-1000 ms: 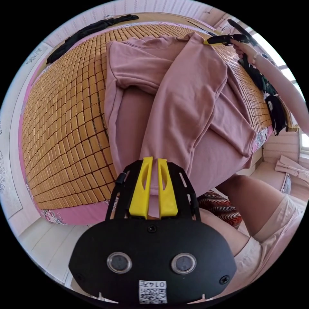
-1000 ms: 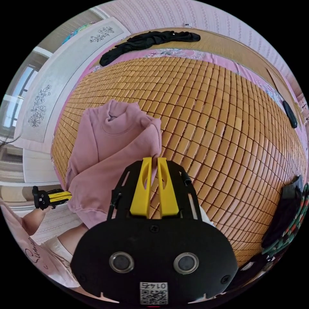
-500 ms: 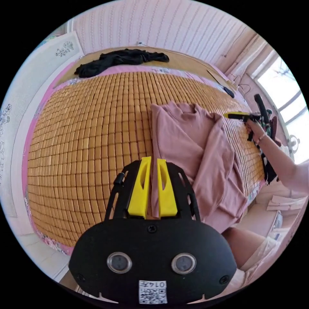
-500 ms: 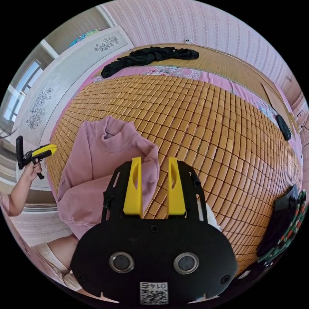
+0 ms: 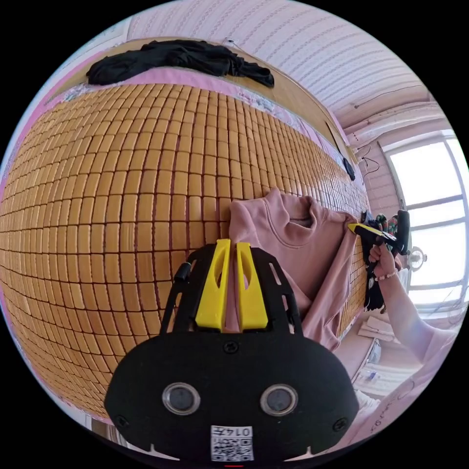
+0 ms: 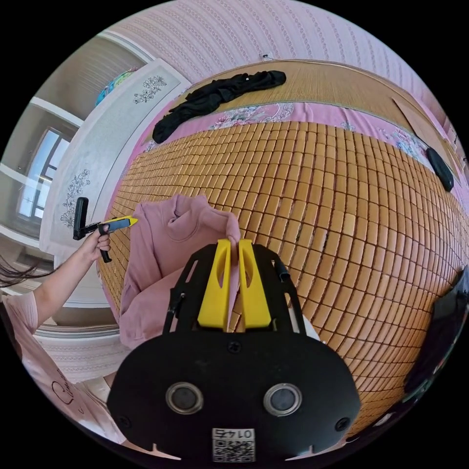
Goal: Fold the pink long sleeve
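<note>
We have both claws, left [image 5: 229, 249] and right [image 6: 232, 246], pinched narrow on the shirt [image 5: 298, 254], which lies on the mat [image 5: 122, 195] ahead of them. Soft and limp, it should fold best gripped at its edges.

A woven bamboo-tile mat [image 5: 122, 195] is covering the bed, and a crumpled black garment [image 6: 215, 100] is lying along its wooden headboard [image 6: 342, 80].

Left hand-held gripper [image 5: 230, 246] clamped on pink long sleeve [image 5: 298, 254], bamboo mat [image 5: 122, 195]
</note>
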{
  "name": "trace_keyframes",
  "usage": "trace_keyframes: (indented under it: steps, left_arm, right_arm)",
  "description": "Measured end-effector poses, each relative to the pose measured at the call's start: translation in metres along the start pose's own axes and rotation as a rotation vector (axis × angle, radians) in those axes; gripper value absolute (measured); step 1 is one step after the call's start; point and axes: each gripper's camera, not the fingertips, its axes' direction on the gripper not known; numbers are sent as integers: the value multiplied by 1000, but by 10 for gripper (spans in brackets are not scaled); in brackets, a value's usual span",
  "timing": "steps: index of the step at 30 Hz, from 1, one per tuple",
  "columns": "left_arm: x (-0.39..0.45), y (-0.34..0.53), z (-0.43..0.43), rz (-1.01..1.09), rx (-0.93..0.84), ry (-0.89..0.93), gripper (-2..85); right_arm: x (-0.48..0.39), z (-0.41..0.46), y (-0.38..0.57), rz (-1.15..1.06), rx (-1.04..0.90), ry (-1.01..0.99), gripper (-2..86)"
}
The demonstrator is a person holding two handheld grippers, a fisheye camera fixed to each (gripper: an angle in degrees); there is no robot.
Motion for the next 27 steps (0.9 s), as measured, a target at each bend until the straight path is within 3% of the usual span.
trace_keyframes:
  steps: [6, 10, 15, 19, 22, 27]
  left_arm:
    - [22, 9, -58, 73, 299, 70, -2]
    - [37, 55, -94, 219, 342, 148, 2]
    - [52, 159, -103, 342, 153, 130, 7]
    - [48, 255, -54, 133, -111, 27, -1]
    - [43, 299, -19, -13, -224, -90, 5]
    - [47, 292, -24, -79, -135, -246, 8]
  right_arm:
    - [-17, -50, -6, -60, 194, -58, 10]
    - [-56, -92, 50, -226, 257, -161, 16]
    - [-105, -90, 164, -334, 66, -231, 28]
    - [-137, -14, 266, -158, -281, -143, 49]
    - [-158, 26, 312, -87, -429, -11, 54]
    - [-210, 23, 307, -101, -395, 251, 39]
